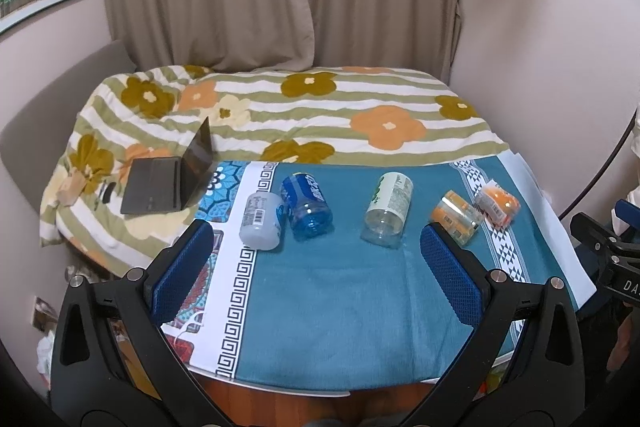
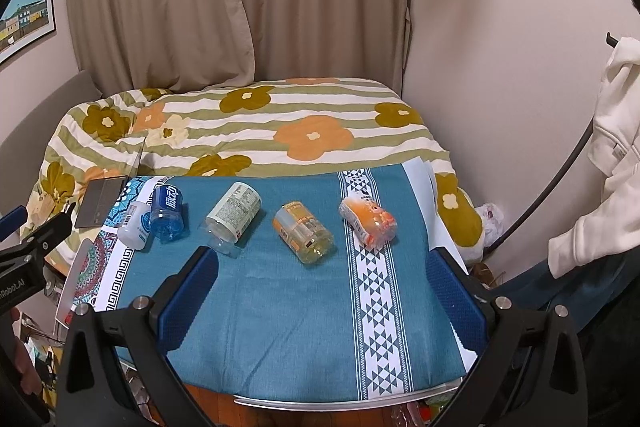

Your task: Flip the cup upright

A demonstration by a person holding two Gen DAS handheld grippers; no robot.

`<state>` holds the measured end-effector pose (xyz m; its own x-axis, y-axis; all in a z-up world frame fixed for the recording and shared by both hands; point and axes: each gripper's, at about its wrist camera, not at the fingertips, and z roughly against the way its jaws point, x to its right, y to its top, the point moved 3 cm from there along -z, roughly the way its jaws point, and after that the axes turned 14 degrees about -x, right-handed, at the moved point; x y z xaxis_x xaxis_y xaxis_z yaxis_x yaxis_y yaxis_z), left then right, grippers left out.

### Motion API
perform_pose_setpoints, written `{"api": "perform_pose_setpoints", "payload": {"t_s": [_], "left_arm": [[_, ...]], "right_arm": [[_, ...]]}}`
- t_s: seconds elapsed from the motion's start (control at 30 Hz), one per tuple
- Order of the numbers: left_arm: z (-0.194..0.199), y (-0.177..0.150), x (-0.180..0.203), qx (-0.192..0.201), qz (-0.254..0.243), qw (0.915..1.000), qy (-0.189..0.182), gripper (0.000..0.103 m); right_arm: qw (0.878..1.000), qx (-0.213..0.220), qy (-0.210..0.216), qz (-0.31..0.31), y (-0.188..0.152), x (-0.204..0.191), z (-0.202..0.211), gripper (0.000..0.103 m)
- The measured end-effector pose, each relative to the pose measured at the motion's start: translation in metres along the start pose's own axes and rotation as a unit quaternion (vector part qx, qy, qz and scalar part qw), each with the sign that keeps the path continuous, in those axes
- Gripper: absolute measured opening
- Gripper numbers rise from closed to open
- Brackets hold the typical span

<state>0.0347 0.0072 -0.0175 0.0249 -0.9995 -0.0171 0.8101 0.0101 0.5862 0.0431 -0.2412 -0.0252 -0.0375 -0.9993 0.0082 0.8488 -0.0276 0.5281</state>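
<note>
While all five cups lie on their sides across the teal cloth [image 1: 340,287] on the surface, neither hand-held gripper has touched one: the left hand-held gripper [image 1: 316,269] hangs with its blue pads wide apart and nothing between them, and the right hand-held gripper [image 2: 320,289] is likewise spread and holding nothing.

Taking the green-labelled cup [image 1: 387,209] as the marker, the blue cup [image 1: 306,207] and the white cup [image 1: 262,221] lie to its left, touching each other; the amber cup [image 2: 304,231] and the orange cup [image 2: 368,221] lie to its right, apart.

To do the flip well, I would close on one cup across its body near the middle, lift it off the cloth, then rotate and set it down on its base. The touching pair needs care, since nudging one could roll the other.

Every cup looks empty; the clear ones show no liquid.
</note>
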Motion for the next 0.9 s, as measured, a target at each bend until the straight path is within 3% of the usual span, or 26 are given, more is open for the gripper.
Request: {"api": "perform_pose_setpoints", "payload": {"t_s": [0.9], "left_arm": [[-0.0057,0.0023,-0.0021,-0.009,0.009,0.9999,-0.005,0.103]], "right_arm": [[1.000,0.000,0.000,0.001,0.0009,-0.0028,0.0005,0.103]]}}
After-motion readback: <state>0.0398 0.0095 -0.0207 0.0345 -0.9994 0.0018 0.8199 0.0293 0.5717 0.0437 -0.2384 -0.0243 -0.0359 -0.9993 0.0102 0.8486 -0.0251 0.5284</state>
